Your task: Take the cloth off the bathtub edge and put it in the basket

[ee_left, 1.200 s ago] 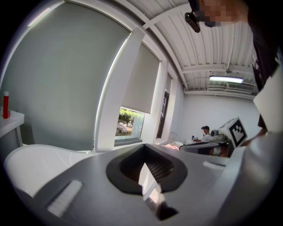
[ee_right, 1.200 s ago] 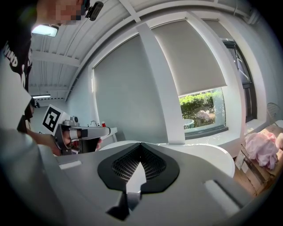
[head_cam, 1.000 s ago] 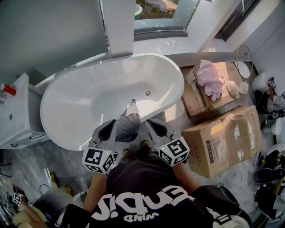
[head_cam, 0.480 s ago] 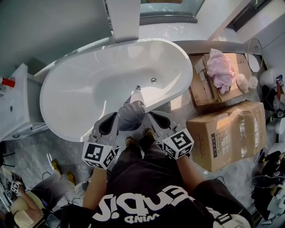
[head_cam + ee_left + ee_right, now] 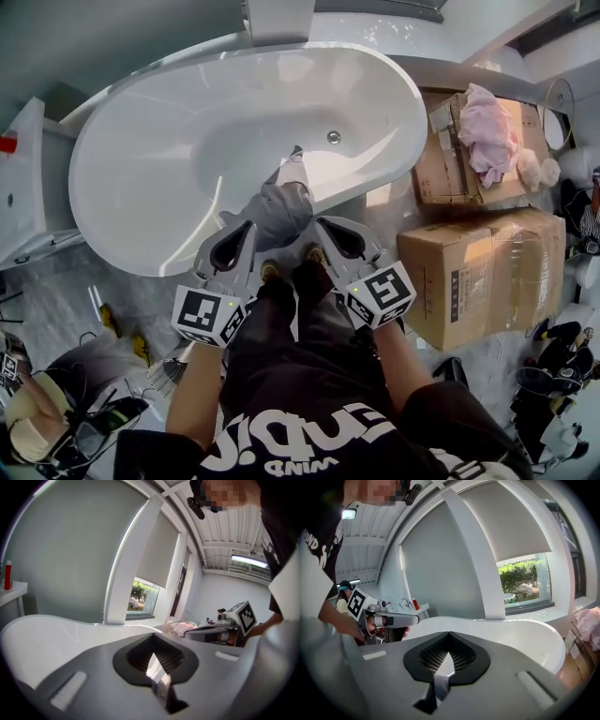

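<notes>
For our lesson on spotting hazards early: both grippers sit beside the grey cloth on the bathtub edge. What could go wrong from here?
Both the left gripper and the right gripper have shut fingers; like this they might nudge the cloth, not grip it.
The cloth drapes over the rim of the bathtub, so a nudge could slide it into the tub.
No basket is in view; finding it may take a search.
</notes>
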